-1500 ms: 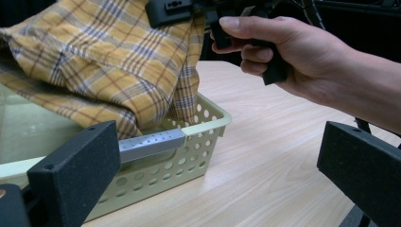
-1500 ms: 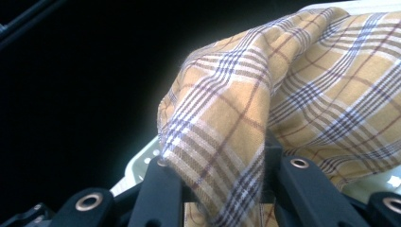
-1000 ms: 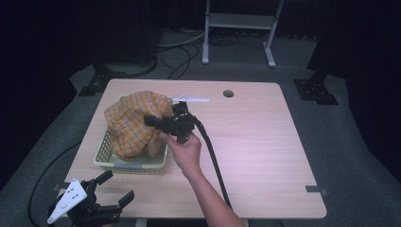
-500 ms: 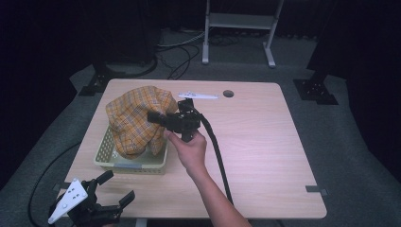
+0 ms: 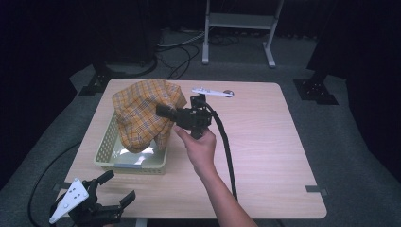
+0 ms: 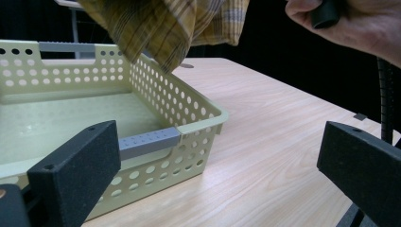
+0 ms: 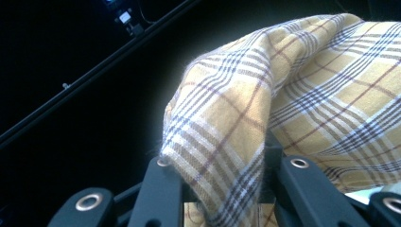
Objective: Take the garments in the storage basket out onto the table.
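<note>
A: Your left gripper (image 5: 111, 198) idles released at seven o'clock, off the surface's (image 5: 283, 156) near edge; from it the pale green perforated plastic basket (image 5: 106, 151) lies toward twelve.

B: And the yellow plaid cotton cloth (image 5: 142, 111)?

A: It hangs long-axis down over the basket, its lowest fold near the floor. Your right gripper (image 5: 163, 111), clenched on a fold, points to nine and is nearer. The right gripper view shows that pinch; the left gripper view shows the basket's bare floor.
</note>
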The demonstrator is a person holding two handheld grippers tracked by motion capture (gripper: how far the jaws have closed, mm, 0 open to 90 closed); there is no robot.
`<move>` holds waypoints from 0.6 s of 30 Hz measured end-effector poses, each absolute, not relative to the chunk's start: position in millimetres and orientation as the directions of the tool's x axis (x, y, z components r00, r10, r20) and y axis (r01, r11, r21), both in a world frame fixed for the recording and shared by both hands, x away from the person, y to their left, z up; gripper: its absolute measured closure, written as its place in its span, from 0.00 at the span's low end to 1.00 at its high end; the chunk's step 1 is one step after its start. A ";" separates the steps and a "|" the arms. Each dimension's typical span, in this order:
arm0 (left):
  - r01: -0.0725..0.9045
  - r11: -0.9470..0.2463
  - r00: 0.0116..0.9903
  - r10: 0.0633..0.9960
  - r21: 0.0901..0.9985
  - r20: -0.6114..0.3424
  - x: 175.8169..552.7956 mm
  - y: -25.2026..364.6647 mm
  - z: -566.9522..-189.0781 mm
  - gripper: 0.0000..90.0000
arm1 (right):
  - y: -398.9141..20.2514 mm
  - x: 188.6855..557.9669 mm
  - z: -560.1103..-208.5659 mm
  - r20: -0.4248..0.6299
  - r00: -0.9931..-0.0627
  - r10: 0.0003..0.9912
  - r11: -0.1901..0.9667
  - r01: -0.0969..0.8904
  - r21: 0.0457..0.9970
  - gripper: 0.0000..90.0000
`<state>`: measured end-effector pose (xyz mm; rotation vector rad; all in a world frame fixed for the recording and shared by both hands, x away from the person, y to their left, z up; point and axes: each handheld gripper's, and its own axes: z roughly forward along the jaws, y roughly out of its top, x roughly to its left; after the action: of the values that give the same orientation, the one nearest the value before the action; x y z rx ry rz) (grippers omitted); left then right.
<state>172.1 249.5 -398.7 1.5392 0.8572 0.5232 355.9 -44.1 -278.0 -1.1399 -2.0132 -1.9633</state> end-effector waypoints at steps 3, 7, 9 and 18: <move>0.218 0.013 0.620 0.770 0.976 -0.149 172.0 250.0 -398.6 0.00 | -49.5 354.4 -274.2 0.554 -0.714 0.429 -0.126 0.560 0.819 0.79; 0.219 0.012 0.619 0.771 0.976 -0.149 172.0 250.1 -398.7 0.00 | -55.2 352.8 -270.6 0.556 -0.711 0.430 -0.132 0.560 0.818 0.79; 0.218 0.009 0.620 0.771 0.976 -0.146 172.1 249.9 -398.6 0.00 | -56.9 352.4 -269.3 0.553 -0.712 0.433 -0.132 0.556 0.820 0.79; 0.218 0.007 0.621 0.770 0.976 -0.144 172.4 249.8 -398.9 0.00 | -67.8 350.8 -261.4 0.546 -0.708 0.448 -0.144 0.546 0.825 0.79</move>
<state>172.4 249.8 -398.9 1.5422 0.8568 0.5279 350.8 -67.8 -261.4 -1.1679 -2.0045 -2.0062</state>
